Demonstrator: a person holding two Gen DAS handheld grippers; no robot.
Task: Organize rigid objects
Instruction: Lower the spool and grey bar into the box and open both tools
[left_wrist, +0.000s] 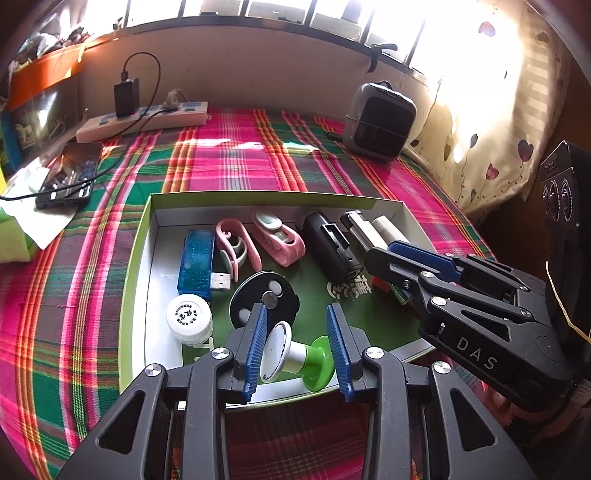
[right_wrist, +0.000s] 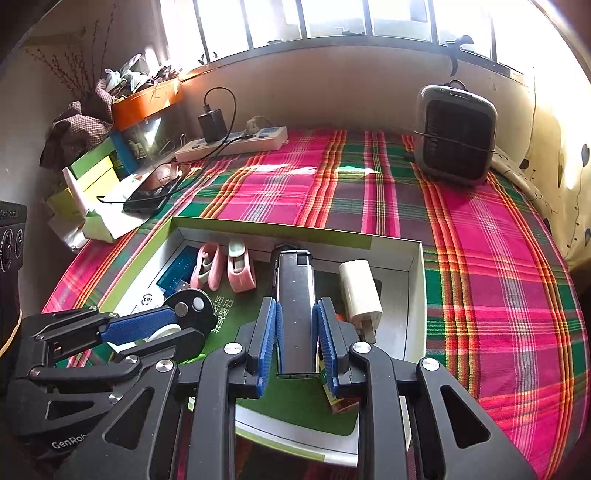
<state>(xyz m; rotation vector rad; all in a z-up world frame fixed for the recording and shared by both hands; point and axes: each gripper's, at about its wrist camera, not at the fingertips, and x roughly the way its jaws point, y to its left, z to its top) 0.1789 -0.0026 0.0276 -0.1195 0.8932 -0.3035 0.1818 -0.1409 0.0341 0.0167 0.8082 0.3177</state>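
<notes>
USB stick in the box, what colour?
Translucent blue USB stick, silver plug; clearest in left wrist view.

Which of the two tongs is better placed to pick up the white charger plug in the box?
Probably the right tongs: the white charger plug lies just beside them. But they straddle the silver lighter. The left tongs flank a green-and-white spool, farther away.
</notes>
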